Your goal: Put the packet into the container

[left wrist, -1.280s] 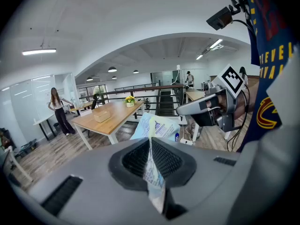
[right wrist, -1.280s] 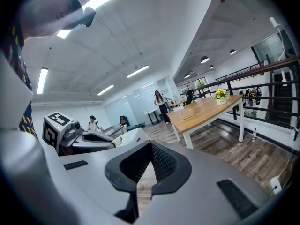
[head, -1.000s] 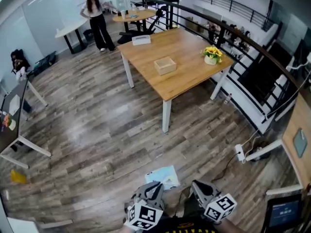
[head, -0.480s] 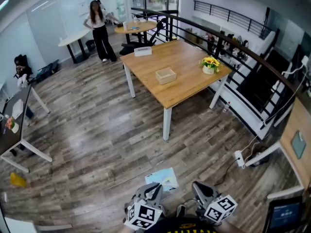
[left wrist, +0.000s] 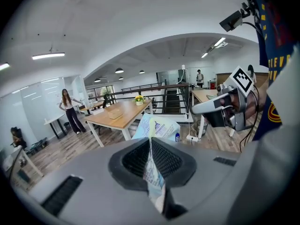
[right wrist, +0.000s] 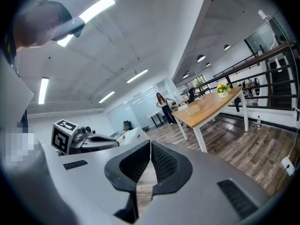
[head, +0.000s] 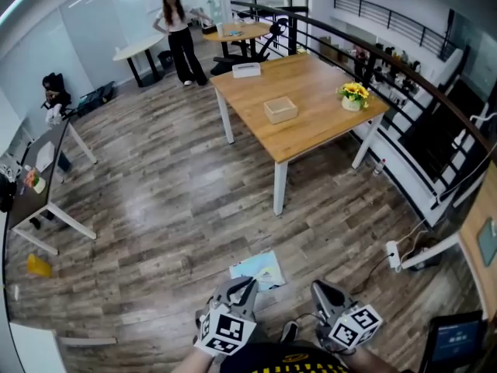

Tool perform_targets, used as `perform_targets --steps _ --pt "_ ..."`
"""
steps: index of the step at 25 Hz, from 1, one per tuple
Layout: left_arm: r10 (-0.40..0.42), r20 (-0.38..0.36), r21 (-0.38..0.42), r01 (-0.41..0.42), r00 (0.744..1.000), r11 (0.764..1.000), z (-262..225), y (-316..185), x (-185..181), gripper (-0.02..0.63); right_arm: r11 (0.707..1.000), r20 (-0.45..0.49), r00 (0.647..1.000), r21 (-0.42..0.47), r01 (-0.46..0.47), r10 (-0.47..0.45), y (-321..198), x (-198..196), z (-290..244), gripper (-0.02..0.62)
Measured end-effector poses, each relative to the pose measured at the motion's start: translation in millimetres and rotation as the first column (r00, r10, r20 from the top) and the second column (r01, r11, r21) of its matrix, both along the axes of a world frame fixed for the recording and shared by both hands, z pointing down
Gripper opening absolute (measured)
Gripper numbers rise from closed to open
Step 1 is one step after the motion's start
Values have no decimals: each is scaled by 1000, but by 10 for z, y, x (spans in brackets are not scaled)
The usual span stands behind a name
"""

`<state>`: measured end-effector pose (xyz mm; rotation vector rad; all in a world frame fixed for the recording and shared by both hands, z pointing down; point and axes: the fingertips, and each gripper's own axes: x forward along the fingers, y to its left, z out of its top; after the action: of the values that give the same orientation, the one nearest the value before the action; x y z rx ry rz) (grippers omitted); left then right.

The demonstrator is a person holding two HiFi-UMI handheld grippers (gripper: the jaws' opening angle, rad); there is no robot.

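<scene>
Wood floor (head: 155,208) lies below, the container (head: 280,109) well apart on the bench (head: 318,134). Left tongs (head: 247,286) pinch the packet (head: 260,269); right tongs (head: 321,288) are pressed together, empty.

Grey-brown plank floor (head: 155,208) fills the head view. At 1 o'clock stands a wood table (head: 326,130) on white legs, with yellow flowers (head: 355,93) near its right edge. A black railing (head: 419,80) runs behind it from 12 round to 3 o'clock. At 12 is a round table (head: 242,30). At 11 is a white desk (head: 140,50) before glass walls (head: 93,14). A person (head: 180,36) stands between the two. A dark desk (head: 39,169) sits at 9. Strip lights (left wrist: 48,56) line the white ceiling.
</scene>
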<state>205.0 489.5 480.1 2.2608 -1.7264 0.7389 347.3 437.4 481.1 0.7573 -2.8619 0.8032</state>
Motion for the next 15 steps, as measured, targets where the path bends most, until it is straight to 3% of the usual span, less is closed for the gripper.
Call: perform_targets --steps 8,15 --pt "-17 -61 -29 16 998 999 202 -229 -705 18 1000 -29 1000 -30 -2 1 -344 -689 111 11" --pt "44 -24 -40 -45 999 998 315 -459 -1744 18 998 -21 998 -15 -60 59 -550 -1671 1 11"
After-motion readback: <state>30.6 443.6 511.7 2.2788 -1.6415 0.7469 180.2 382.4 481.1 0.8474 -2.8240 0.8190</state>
